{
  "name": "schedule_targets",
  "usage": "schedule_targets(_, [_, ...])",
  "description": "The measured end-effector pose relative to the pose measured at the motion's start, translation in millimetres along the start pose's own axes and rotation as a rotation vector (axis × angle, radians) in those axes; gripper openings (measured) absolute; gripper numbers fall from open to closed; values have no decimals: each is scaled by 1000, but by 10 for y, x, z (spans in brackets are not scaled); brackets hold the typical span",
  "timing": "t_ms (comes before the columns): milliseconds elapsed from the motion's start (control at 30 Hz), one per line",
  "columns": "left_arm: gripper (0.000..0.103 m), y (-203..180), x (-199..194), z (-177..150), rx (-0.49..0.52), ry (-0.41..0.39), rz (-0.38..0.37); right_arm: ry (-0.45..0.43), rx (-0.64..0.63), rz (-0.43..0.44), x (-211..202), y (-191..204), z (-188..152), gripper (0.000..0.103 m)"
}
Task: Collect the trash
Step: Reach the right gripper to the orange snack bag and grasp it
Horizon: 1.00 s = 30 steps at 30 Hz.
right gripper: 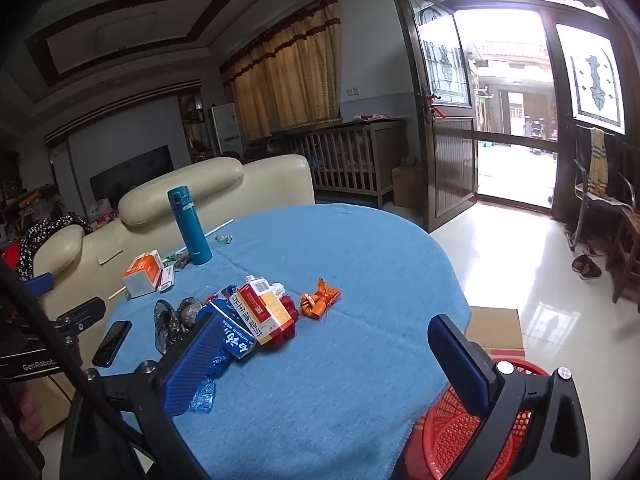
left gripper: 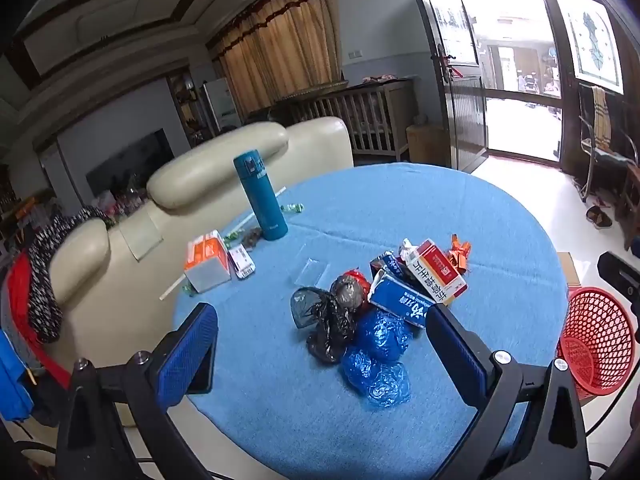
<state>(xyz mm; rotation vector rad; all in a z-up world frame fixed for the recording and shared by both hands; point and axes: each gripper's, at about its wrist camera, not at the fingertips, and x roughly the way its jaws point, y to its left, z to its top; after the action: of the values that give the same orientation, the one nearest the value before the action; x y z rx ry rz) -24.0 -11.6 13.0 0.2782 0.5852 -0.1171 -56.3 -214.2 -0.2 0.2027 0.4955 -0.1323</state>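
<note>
A pile of trash lies on the round table with a blue cloth (left gripper: 400, 200): crumpled blue plastic bags (left gripper: 378, 354), a black plastic bag (left gripper: 326, 322), a blue carton (left gripper: 400, 300), a red and white box (left gripper: 438, 274) and an orange wrapper (left gripper: 459, 254). My left gripper (left gripper: 320, 344) is open above the table's near edge, its jaws either side of the bags, apart from them. My right gripper (right gripper: 332, 356) is open and empty over the table's near right edge. The pile shows in the right wrist view too, with the red and white box (right gripper: 262, 308) and orange wrapper (right gripper: 320, 302). A red mesh basket (left gripper: 596, 344) stands right of the table, below my right gripper (right gripper: 452, 440).
A teal flask (left gripper: 262, 196), an orange and white box (left gripper: 206, 266), a small card (left gripper: 241, 263) and a clear plastic piece (left gripper: 312, 272) lie on the table's far left. A phone (right gripper: 112, 343) lies at its left edge. A cream sofa (left gripper: 224, 168) stands behind. A cardboard box (right gripper: 496, 328) sits on the floor.
</note>
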Motion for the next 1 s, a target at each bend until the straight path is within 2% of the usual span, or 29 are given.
schedule_targets(233, [103,588,374,-183,-121,96,-2,102,57,-18,383,-135,29,103])
schedule_targets(300, [103,766,481,-268,-147,123,24,132,81,-7,529,-172,59,103])
schedule_targets(433, [103,983,696,-356,-195,165,22,189,132,27,811,-323,96,103])
schedule_targets(567, [103,1051,968,-356,-267,225,-42,264,193,64,1169,-363,141,103])
schedule_targets(667, [103,923,1160,-286,-266,244,-100,297,247,106,1466,-386,169,102])
schedule_targets(800, [103,727,1441,-173,-242,253,-163,371,269,135,1928,-382,205,81])
schedule_targets(900, [102,625,1684,-123,-250,278,-241,427,318,163,2324,-356,208,74])
schedule_targets(933, [101,592,1770,-113,-251,290,-277,441,344,177,2440,-335,212,71])
schedule_targets(1000, [88,550,1904,-101,-251,318,-316,488,389,168,2681,-375,178,65])
